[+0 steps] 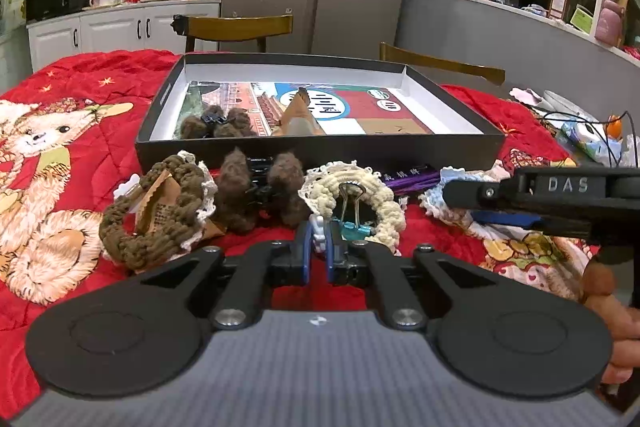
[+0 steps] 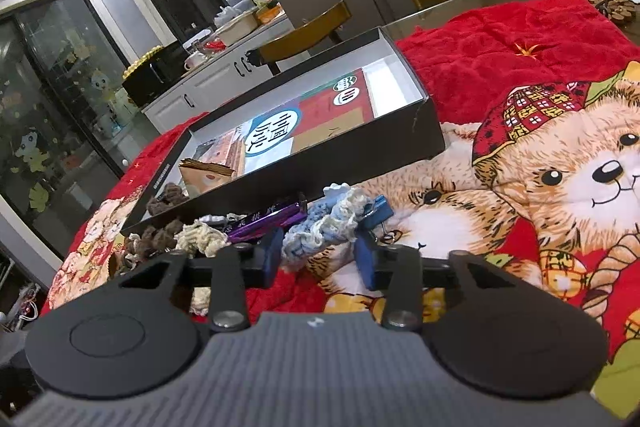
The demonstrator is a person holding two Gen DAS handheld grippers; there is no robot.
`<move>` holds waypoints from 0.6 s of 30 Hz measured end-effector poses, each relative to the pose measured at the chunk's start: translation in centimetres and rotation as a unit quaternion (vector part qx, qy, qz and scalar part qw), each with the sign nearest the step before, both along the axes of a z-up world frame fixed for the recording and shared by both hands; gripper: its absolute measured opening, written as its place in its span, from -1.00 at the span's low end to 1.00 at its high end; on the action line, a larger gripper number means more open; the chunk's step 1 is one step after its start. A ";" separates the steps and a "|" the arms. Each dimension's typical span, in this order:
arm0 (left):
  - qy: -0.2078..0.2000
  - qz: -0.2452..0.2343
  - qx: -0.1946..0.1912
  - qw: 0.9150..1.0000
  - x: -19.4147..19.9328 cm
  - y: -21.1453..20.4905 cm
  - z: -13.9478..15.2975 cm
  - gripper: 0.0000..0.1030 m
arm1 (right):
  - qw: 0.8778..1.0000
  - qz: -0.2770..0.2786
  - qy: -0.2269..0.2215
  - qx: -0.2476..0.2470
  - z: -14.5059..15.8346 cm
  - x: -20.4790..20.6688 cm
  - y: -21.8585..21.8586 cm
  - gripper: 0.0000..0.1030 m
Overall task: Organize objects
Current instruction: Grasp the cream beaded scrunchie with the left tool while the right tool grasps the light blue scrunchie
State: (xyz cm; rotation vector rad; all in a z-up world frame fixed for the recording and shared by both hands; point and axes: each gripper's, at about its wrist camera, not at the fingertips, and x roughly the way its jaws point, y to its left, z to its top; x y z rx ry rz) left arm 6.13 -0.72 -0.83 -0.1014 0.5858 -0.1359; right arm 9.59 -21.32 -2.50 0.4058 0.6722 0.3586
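A black shallow box with a white inside lies on the red blanket; it holds a brown fuzzy hair clip and a tan paper packet. In front of it lie a brown scrunchie, another brown fuzzy clip, a cream scrunchie and a teal binder clip. My left gripper is shut on a small white clip. My right gripper is open around a blue-and-white scrunchie, with a blue binder clip beside it. The box also shows in the right wrist view.
A purple packet lies against the box's front wall. The right gripper's body crosses the left view at right. Wooden chairs stand behind the table. Cables and clutter lie at the far right.
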 end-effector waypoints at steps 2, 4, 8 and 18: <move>0.003 0.001 -0.008 1.000 0.4 0.1 -0.1 -0.84 | 1.000 0.002 0.002 -0.001 -0.1 0.0 0.1 -0.32; 0.004 0.001 -0.011 1.000 0.5 0.2 -0.1 -0.83 | 1.000 0.005 0.002 -0.001 -0.1 -0.1 0.1 -0.43; 0.003 -0.003 -0.007 1.000 0.7 0.1 -0.1 -0.79 | 1.000 0.015 0.000 -0.005 0.0 -0.1 0.2 -0.58; 0.010 -0.007 -0.028 1.000 1.2 0.3 -0.3 -0.17 | 0.999 0.023 -0.020 -0.019 0.3 -0.6 0.5 -0.72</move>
